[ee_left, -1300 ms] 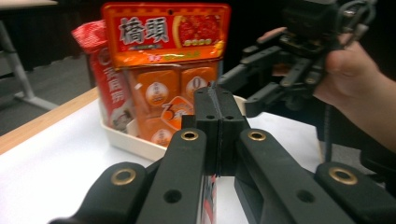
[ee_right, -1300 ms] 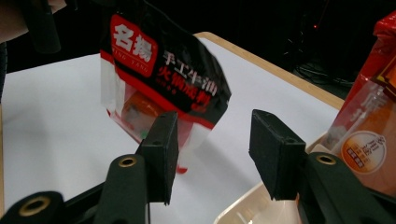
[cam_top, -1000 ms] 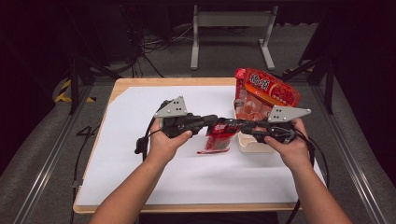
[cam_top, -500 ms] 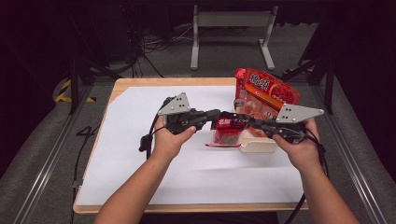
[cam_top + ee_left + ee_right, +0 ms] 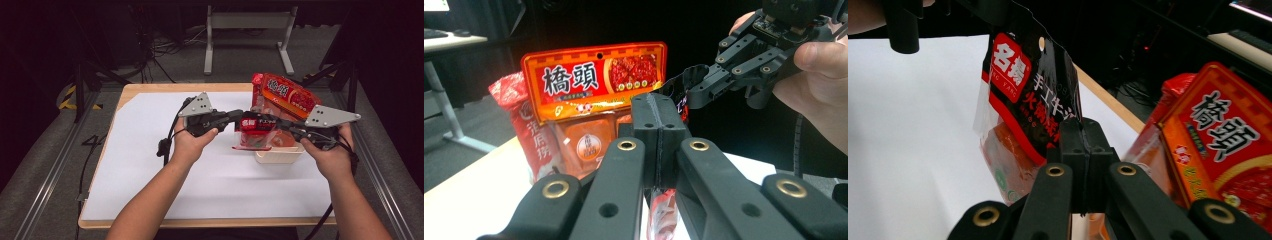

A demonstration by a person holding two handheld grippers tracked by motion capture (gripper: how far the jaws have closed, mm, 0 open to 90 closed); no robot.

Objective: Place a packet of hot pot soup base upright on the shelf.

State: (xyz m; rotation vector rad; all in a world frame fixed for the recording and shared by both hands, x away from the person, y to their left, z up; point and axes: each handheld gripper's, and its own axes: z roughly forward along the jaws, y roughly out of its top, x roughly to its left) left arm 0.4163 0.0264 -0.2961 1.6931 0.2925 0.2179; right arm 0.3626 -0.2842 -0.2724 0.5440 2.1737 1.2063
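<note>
A small packet (image 5: 256, 131) with a black and red top and a clear lower part hangs in the air between my two grippers. My left gripper (image 5: 239, 119) is shut on its left edge. My right gripper (image 5: 280, 124) is shut on its right edge. In the left gripper view the left gripper (image 5: 658, 107) stands with jaws together and the packet (image 5: 661, 215) shows red beneath them, with the right gripper (image 5: 696, 87) beyond. In the right gripper view the right gripper (image 5: 1082, 132) pinches the packet (image 5: 1023, 90) at its lower edge.
A shallow white container (image 5: 280, 156) sits on the white sheet (image 5: 150, 165) just under the packet. An orange-red packet (image 5: 287, 95) stands behind it, with another red bag (image 5: 524, 130) at its side. The wooden table edge (image 5: 165, 86) runs along the back.
Both hands have lifted the packet a little off the sheet. The right gripper rose most, and the left shifted slightly right.
</note>
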